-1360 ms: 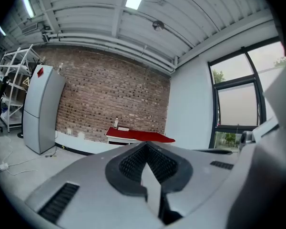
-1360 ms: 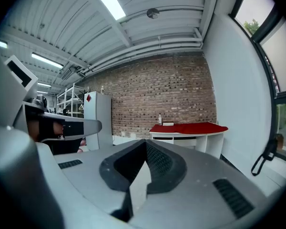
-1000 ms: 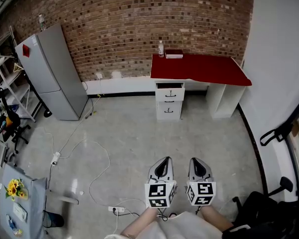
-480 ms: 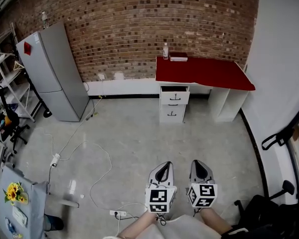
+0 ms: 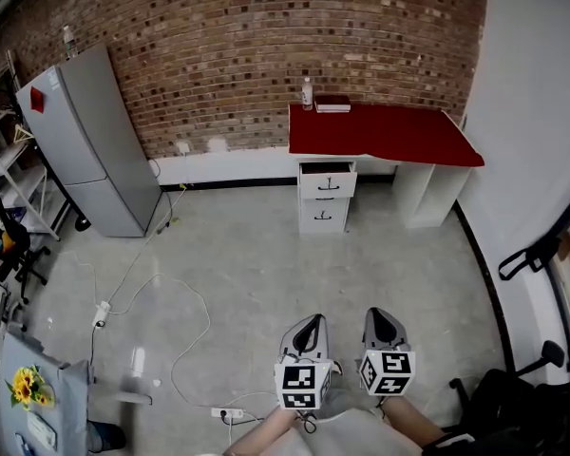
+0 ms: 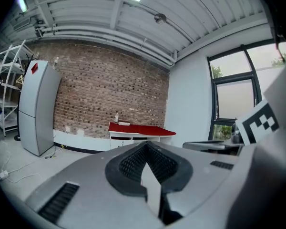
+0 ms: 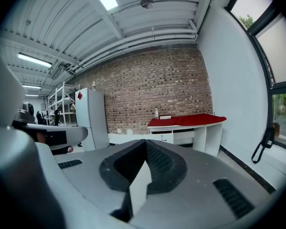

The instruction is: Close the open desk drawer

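A white desk with a red top (image 5: 380, 131) stands against the brick wall, far across the floor. Its drawer unit (image 5: 322, 213) sits under the left end, and the top drawer (image 5: 324, 168) is pulled out a little. My left gripper (image 5: 311, 323) and right gripper (image 5: 378, 318) are side by side at the bottom of the head view, far from the desk, both shut and empty. The desk (image 6: 139, 129) is small and distant beyond the closed jaws in the left gripper view. The desk (image 7: 186, 122) also shows in the right gripper view.
A grey fridge (image 5: 90, 141) stands at the left wall. Cables and a power strip (image 5: 224, 411) lie on the floor. A bottle (image 5: 307, 93) and a book (image 5: 332, 104) rest on the desk. A black chair (image 5: 513, 402) is at the bottom right.
The head view has swayed slightly, so the desk and fridge shift a little in the picture. Both grippers stay low, side by side and shut.
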Demonstrator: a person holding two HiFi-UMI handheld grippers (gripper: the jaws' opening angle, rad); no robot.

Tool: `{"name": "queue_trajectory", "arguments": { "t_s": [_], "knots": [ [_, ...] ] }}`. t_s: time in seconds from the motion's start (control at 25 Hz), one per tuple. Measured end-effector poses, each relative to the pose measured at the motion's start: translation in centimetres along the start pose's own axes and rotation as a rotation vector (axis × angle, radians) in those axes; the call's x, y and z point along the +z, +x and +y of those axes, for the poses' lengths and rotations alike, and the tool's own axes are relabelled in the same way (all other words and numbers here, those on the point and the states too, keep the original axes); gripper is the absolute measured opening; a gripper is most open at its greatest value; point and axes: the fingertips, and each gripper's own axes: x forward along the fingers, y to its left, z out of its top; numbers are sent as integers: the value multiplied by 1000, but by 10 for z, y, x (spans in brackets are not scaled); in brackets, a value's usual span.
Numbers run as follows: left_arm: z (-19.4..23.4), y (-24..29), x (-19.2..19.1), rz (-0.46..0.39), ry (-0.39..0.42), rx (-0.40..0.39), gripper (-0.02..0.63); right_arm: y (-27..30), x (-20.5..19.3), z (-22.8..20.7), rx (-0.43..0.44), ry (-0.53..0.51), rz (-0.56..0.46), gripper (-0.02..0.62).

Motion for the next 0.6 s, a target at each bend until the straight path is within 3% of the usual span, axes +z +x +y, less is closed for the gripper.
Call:
{"name": "queue_trajectory", "arguments": {
  "t_s": [0.6],
  "knots": [
    [24,108,29,-2,2,21,9,103,32,-42,32,-1,2,-2]
  ]
}}
